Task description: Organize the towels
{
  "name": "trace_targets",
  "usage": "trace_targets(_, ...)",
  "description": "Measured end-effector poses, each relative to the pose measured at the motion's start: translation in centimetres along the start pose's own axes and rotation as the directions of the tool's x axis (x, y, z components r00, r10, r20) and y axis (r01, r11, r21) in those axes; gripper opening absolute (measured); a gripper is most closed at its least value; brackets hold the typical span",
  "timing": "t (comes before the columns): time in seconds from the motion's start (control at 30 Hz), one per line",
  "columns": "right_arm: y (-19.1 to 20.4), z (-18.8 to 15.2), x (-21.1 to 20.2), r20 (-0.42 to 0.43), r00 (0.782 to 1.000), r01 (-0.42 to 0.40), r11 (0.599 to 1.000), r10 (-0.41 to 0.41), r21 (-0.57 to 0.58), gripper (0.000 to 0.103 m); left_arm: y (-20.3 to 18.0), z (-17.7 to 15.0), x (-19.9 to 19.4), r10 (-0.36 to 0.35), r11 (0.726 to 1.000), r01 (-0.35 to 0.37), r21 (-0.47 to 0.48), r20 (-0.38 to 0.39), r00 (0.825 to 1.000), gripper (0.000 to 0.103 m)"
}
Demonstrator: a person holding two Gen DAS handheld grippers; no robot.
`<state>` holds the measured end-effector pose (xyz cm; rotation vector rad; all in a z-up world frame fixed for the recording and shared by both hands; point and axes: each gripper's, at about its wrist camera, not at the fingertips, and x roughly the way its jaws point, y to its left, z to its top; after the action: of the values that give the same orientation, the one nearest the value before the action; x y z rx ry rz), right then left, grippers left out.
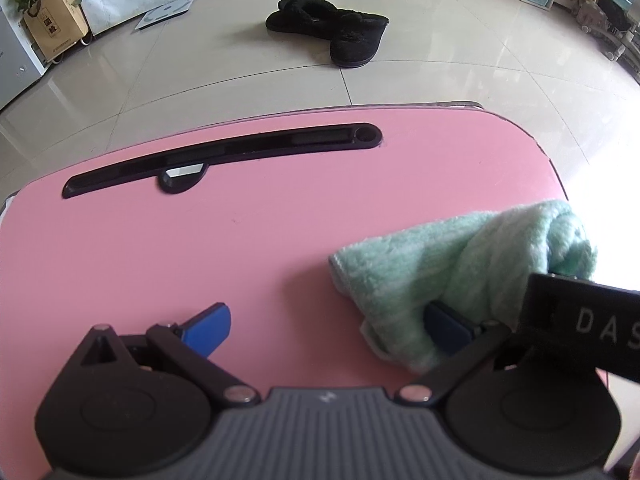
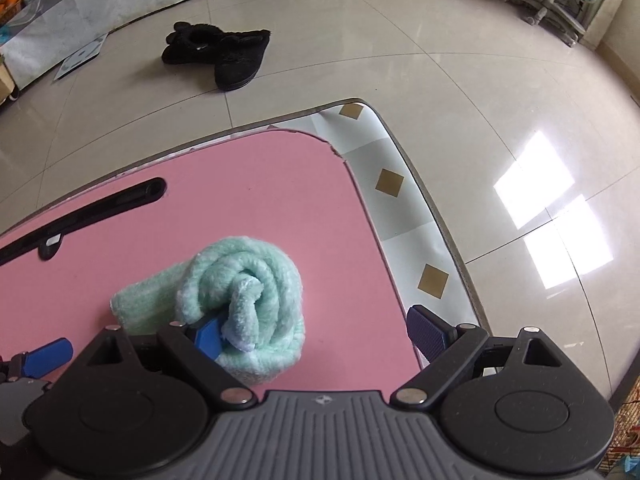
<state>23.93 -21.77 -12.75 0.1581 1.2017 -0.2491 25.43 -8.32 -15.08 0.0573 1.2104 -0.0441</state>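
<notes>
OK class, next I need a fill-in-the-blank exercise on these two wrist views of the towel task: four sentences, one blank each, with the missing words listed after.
1. The rolled towel is mint ____ in colour.
2. It lies on a tray whose top is ____.
3. On the tiled floor beyond lies a pair of ____ slippers.
4. Both the left gripper and the right gripper have their jaws ____.

Missing words: green; pink; black; open

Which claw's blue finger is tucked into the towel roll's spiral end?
The right claw: one finger pokes into the mint towel's spiral. The left claw touches its side.
</notes>
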Motion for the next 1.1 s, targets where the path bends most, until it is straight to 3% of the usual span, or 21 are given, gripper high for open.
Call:
trace_targets(0.47, 0.9, 0.3, 0.1, 0.037, 0.999, 0.031, 0.999, -0.031, 0.014, 0.090, 0.3, 0.2, 0.2, -0.023, 0.999, 0.023, -0.044, -0.009, 1.000, 0.103)
trace_targets(1.1, 3.4, 0.2, 0.1, 0.010, 0.999, -0.041, 0.999, 0.041, -0.024, 0.090, 3.9, 0.0, -0.1, 0.022, 0.998, -0.021, -0.053, 0.002, 1.000, 0.103)
